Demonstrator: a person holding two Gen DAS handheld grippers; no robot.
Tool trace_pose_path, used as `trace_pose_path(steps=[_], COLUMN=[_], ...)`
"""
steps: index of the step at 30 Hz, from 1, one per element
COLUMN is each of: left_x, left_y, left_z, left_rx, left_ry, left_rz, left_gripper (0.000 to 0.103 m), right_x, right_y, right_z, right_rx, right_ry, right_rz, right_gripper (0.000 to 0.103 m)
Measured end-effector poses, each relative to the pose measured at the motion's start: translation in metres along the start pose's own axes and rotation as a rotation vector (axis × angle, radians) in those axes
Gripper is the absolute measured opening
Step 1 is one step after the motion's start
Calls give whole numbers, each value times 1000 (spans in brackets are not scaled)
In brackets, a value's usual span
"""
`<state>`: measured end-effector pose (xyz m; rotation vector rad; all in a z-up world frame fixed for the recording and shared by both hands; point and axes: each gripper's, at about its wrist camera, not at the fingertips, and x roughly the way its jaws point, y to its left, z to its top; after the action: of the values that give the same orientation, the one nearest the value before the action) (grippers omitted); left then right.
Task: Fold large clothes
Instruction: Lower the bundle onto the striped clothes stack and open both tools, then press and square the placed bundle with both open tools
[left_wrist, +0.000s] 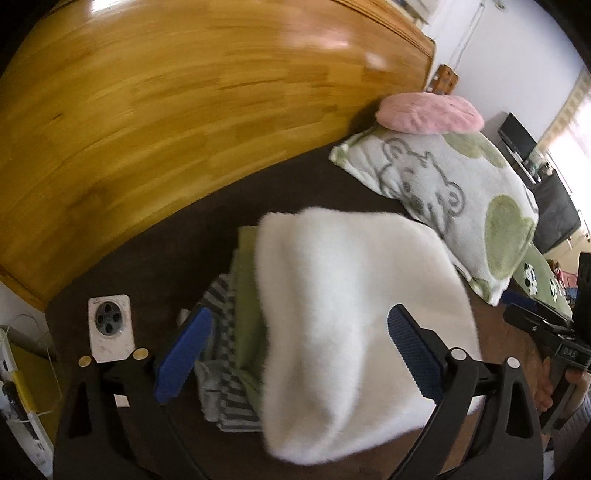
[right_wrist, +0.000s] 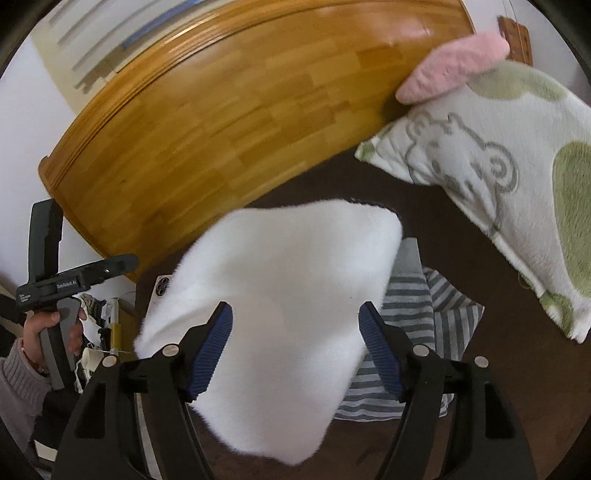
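A folded fluffy white garment (left_wrist: 351, 314) lies on top of a stack on the dark brown bed cover (left_wrist: 166, 258). Under it are a green folded piece (left_wrist: 245, 295) and a grey-and-white striped piece (left_wrist: 221, 369). My left gripper (left_wrist: 299, 350) is open above the stack, its blue pads on either side of the white garment. In the right wrist view the white garment (right_wrist: 280, 306) covers the striped piece (right_wrist: 428, 325). My right gripper (right_wrist: 295, 347) is open over the white garment and holds nothing.
A wooden headboard (left_wrist: 166, 110) stands behind the bed. A white-and-green bear pillow (left_wrist: 461, 195) with a pink cushion (left_wrist: 428, 112) on it lies to the right. A white phone (left_wrist: 109, 328) lies left of the stack. The bed's left edge drops to cluttered items.
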<state>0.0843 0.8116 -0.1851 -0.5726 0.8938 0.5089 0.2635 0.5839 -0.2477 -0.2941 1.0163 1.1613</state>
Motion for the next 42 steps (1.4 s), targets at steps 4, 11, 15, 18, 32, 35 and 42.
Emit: trace_pose_path(steps=[4, 11, 15, 18, 32, 35, 42], left_x=[-4, 1, 24, 45, 61, 61, 52], left_y=[-34, -75, -85, -74, -48, -49, -54], left_z=[-17, -43, -56, -71, -100, -100, -102], left_rx=[62, 117, 157, 161, 209, 206, 206], left_ry=[-8, 6, 67, 110, 84, 79, 50], left_rz=[17, -57, -67, -54, -55, -48, -26], left_gripper=[94, 96, 96, 97, 97, 97, 97], right_x=[1, 20, 22, 25, 46, 46, 41], right_y=[17, 21, 18, 15, 24, 22, 24], right_z=[-11, -41, -54, -64, -88, -87, -87], right_rx=[-27, 9, 23, 30, -7, 5, -11], right_ry=[8, 60, 49, 70, 95, 90, 64], right_rz=[-10, 8, -12, -19, -37, -33, -61], right_gripper=[61, 26, 26, 27, 27, 28, 35])
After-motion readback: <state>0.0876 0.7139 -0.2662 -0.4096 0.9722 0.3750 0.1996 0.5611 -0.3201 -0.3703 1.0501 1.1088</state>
